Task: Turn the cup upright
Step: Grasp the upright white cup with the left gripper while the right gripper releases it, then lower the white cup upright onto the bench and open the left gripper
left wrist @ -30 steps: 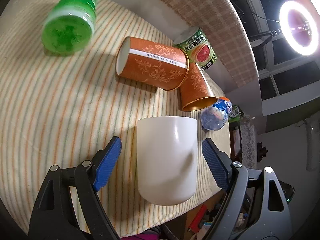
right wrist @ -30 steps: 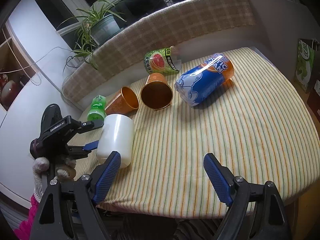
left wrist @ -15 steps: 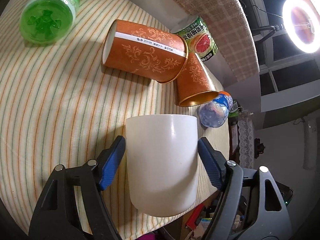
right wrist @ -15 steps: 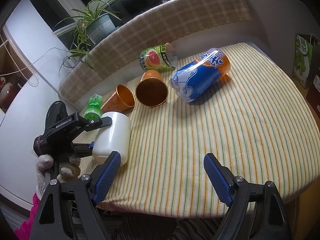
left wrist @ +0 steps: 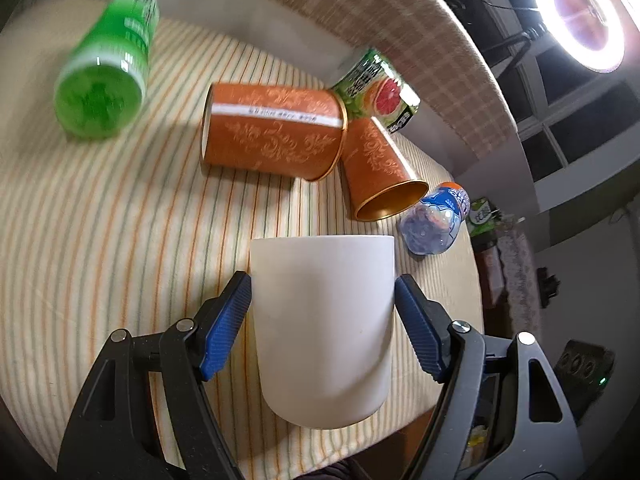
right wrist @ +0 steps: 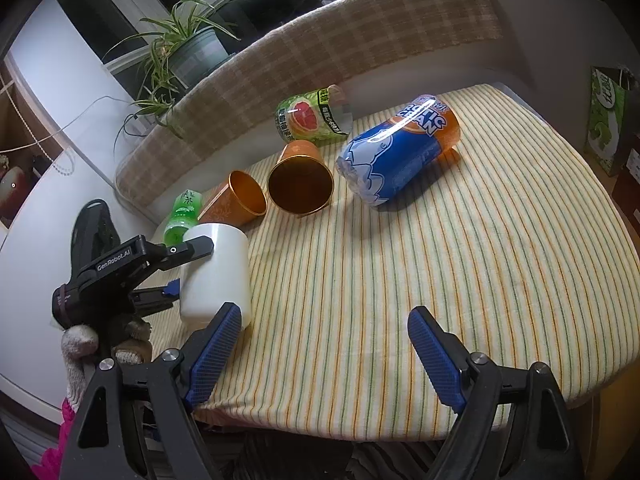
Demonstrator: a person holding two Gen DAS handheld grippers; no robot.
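Observation:
A plain white cup [left wrist: 324, 328] lies on its side near the front left edge of the striped tablecloth; it also shows in the right wrist view [right wrist: 216, 272]. My left gripper [left wrist: 323, 320] is shut on the white cup, a blue pad pressing each side of its body. Its base points toward the left camera and its mouth away. My right gripper [right wrist: 320, 356] is open and empty, low over the table's near edge, to the right of the cup.
Two orange patterned paper cups [left wrist: 272, 136] [left wrist: 380, 172] lie on their sides behind the white cup. A green bottle [left wrist: 108, 80], a grapefruit-label bottle [right wrist: 312, 118] and a blue-orange bottle [right wrist: 400, 156] lie nearby. A cushioned bench back [right wrist: 320, 52] curves behind the table.
My left gripper's pads have closed in from a wide gap until they press the white cup's sides. The left view has shifted slightly. The right gripper has barely moved.

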